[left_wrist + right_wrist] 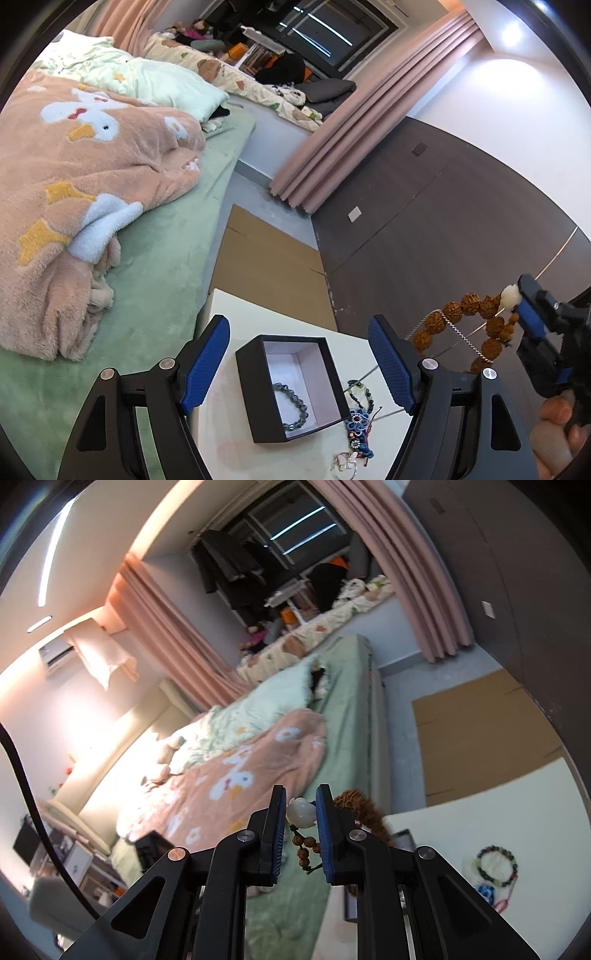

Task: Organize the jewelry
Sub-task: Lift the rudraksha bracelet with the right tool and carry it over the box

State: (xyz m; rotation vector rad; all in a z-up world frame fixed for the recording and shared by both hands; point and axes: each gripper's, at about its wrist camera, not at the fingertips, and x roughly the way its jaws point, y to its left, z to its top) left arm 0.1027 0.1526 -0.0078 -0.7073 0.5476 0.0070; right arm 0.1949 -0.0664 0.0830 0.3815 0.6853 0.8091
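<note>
So far we judge the job partly done: one dark bead bracelet (295, 406) already lies inside the open black box (291, 387), which sits near the middle of the white table (236, 314). Left to sort are the pieces lying loose just beside the box toward the table's near right edge: a green-and-dark beaded bracelet (360, 393), a blue knotted flower ornament (357, 428) and some silvery bits (345, 463) at the near edge.

Our left gripper (299, 369) stands wide apart around the box, holding nothing. Our right gripper (301, 812) is nearly closed, pinching the white carved bead (302, 812) of a brown seed-bead bracelet (476, 325), which hangs in the air above the table's right side with a thin silver chain (458, 332) draped across it; we'd guess it goes into the box next.

Around the table lie a green bed (166, 258) with a peach duck blanket (92, 155), pink curtains (369, 122), flat cardboard (269, 258) on the grey floor and a dark panelled wall (443, 221)
</note>
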